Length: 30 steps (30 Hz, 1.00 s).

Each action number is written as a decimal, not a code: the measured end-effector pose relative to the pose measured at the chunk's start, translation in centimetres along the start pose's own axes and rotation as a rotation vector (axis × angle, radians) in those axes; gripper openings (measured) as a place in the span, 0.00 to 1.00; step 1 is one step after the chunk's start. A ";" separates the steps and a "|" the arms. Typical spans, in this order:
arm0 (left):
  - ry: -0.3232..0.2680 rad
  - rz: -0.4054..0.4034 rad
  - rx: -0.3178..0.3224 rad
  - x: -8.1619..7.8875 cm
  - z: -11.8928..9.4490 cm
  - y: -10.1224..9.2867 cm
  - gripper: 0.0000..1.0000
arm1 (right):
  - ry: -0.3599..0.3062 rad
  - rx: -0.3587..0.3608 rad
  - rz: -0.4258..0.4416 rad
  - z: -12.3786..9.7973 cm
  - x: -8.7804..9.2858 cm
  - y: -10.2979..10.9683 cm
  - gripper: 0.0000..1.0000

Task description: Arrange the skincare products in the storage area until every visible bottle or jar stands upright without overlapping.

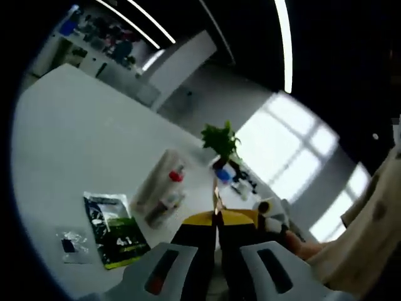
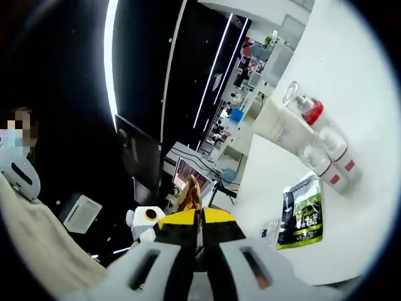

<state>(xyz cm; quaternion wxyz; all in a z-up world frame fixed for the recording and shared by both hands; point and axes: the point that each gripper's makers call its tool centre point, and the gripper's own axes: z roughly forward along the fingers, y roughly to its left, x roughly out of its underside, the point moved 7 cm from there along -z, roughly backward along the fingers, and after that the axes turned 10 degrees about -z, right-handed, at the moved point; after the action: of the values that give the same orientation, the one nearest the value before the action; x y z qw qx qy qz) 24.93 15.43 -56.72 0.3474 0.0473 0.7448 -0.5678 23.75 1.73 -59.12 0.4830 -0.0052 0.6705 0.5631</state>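
Observation:
On the white table lie a white tube, a pump bottle with a red cap and a clear bottle, all on their sides. A green-black sachet and a small clear packet lie nearer. My left gripper is raised above the table with its jaws together, and a thin brown strip rises from the tips. The same white tube, red-capped bottle, clear bottles and sachet appear in the right gripper view. My right gripper is shut on a glossy brown packet.
A potted green plant and small items stand at the table's far end. A hand and beige sleeve sit to the right of my left gripper. Shelves and a monitor lie beyond the table edge.

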 end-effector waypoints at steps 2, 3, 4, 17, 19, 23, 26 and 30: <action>0.003 -0.005 0.011 0.0 0.0 -0.1 0.00 | -0.004 -0.005 0.004 -0.1 0.0 0.0 0.04; 0.004 -0.007 0.015 0.0 0.0 -0.2 0.00 | -0.004 -0.006 0.005 -0.1 0.0 0.0 0.04; 0.006 -0.010 0.021 -0.1 -0.1 -0.2 0.00 | -0.005 -0.005 0.005 -0.1 0.0 0.0 0.05; 0.120 -0.103 0.084 1.1 -0.1 -0.6 0.00 | 0.021 -0.073 -0.011 -0.3 -0.3 0.6 0.06; 0.137 -0.123 0.095 1.4 -0.1 -0.7 0.00 | 0.033 -0.095 -0.015 -0.4 -0.4 0.7 0.06; 0.229 -0.146 0.118 2.4 -0.4 -0.9 0.00 | 0.076 -0.119 -0.046 -0.4 -0.4 0.9 0.06; 0.244 -0.128 0.113 2.6 -0.3 -0.9 0.00 | 0.108 -0.124 -0.071 -0.4 -0.3 0.9 0.06; 0.240 -0.131 0.117 2.6 -0.4 -0.8 0.00 | 0.104 -0.131 -0.047 -0.6 -0.5 0.8 0.03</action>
<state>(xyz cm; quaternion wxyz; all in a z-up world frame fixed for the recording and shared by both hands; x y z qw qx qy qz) 22.41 14.60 -57.49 0.2148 0.0865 0.7482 -0.6217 23.15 1.31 -58.24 0.4592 -0.0820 0.6560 0.5933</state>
